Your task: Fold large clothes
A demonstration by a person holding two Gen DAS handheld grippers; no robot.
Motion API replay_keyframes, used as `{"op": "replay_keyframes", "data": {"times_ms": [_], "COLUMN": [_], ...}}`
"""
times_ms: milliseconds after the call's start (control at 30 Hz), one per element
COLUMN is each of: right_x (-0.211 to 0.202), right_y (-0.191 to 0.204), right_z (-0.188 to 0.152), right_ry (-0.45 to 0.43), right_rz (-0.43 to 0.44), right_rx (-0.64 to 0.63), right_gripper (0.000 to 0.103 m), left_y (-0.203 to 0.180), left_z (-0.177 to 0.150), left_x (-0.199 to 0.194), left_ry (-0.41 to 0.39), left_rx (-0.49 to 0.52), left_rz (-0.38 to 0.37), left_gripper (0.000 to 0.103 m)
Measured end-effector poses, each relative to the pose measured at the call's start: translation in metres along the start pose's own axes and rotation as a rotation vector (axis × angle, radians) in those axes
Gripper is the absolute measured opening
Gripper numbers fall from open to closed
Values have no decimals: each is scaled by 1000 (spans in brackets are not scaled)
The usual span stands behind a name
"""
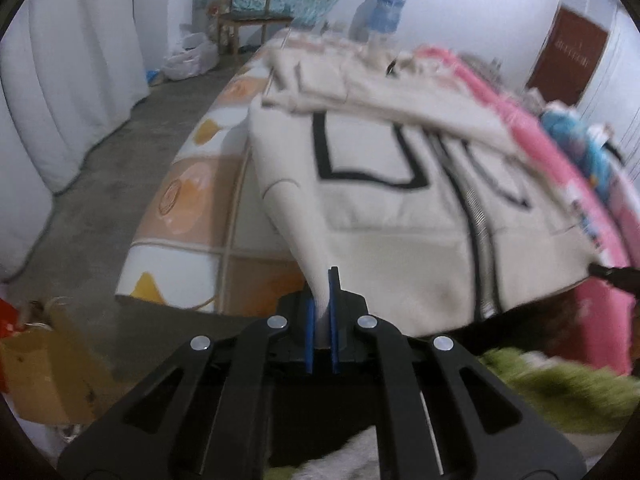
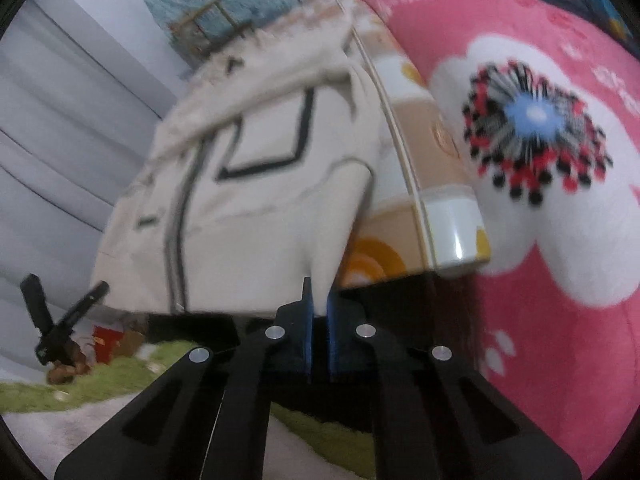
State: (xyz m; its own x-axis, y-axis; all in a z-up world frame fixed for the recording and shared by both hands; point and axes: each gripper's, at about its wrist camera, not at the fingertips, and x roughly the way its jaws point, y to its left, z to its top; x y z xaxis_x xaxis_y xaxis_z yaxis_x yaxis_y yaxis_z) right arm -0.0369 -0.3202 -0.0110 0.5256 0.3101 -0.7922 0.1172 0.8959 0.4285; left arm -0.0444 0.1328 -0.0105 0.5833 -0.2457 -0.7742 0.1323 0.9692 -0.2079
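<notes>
One cream jacket (image 1: pixel 400 208) spread on the bed (image 1: pixel 192 184), two grippers: left gripper (image 1: pixel 322 300) pinching its hem corner, right gripper (image 2: pixel 319 304) clamped on the opposite corner

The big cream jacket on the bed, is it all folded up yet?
Not yet. Done: the cream jacket is laid out on the bed, its front with the black outlines facing up. In hand: the left gripper and the right gripper each pinch a piece of its near edge. Left: no finished fold shows, so the folding itself remains.
</notes>
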Motion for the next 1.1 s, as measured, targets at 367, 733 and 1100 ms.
{"op": "replay_keyframes", "data": {"times_ms": [367, 733, 1100], "right_x": [-14, 46, 85], "right_y": [14, 7, -16], "right_z": [77, 170, 190], "right_ry": [-133, -141, -124], "right_rz": [102, 99, -36], "right_rx": [-1, 76, 125], "right_gripper": [5, 5, 25], "left_y": [34, 59, 96], "left_z": [70, 145, 151], "left_x": [5, 80, 113], "left_ry": [-68, -10, -27], "left_rx": [-251, -361, -476], "left_rz": [-206, -203, -176], "left_gripper": [5, 5, 21]}}
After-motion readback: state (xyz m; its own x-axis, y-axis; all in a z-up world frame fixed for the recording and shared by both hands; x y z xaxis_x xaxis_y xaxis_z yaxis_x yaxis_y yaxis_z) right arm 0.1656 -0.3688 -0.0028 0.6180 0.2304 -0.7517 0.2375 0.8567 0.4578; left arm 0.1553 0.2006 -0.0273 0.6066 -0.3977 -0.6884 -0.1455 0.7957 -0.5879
